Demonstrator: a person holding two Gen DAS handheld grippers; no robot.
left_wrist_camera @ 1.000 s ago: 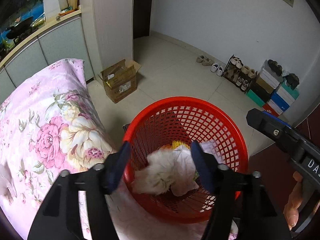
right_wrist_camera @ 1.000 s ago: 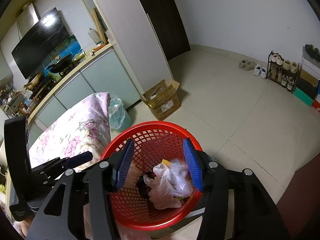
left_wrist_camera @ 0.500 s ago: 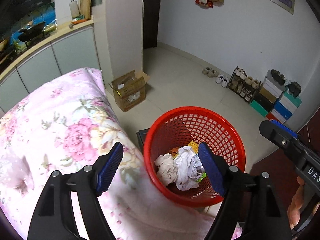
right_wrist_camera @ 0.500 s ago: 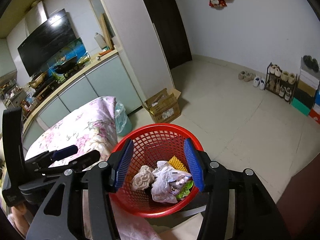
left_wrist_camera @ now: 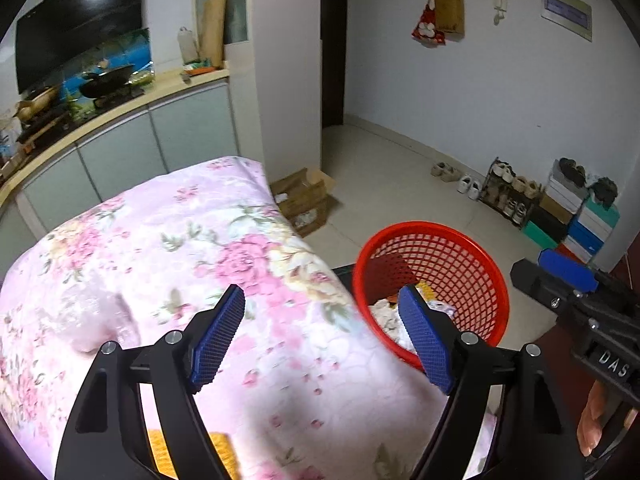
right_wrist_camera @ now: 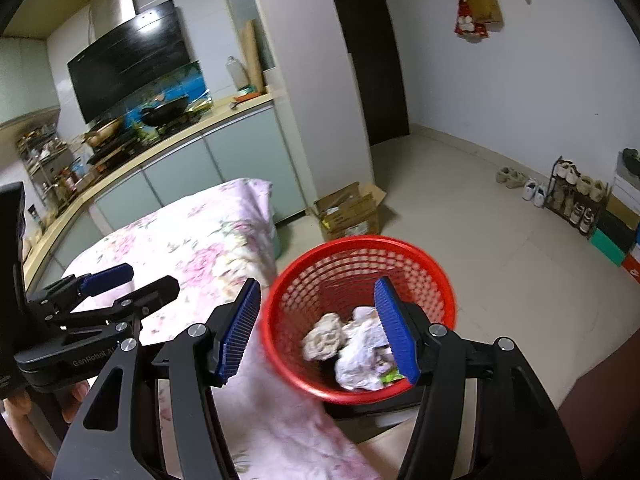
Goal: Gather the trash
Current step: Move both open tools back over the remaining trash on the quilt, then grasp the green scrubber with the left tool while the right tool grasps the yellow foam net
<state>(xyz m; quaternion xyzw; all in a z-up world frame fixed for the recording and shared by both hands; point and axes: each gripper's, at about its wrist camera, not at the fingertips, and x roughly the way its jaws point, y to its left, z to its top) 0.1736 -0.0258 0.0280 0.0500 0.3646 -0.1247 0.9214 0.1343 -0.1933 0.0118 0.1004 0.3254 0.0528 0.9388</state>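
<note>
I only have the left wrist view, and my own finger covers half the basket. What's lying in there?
Observer: In the right wrist view, a beige wad lies in the basket next to a crumpled white bag.
Operator: Is the right gripper carrying anything? I see just one of its tips.
Observer: No. The right gripper has nothing between its pads, and its jaws are opening.
Operator: Anything else under that bag?
Observer: A green scrap pokes out at the bag's edge. What lies beneath is hidden.
</note>
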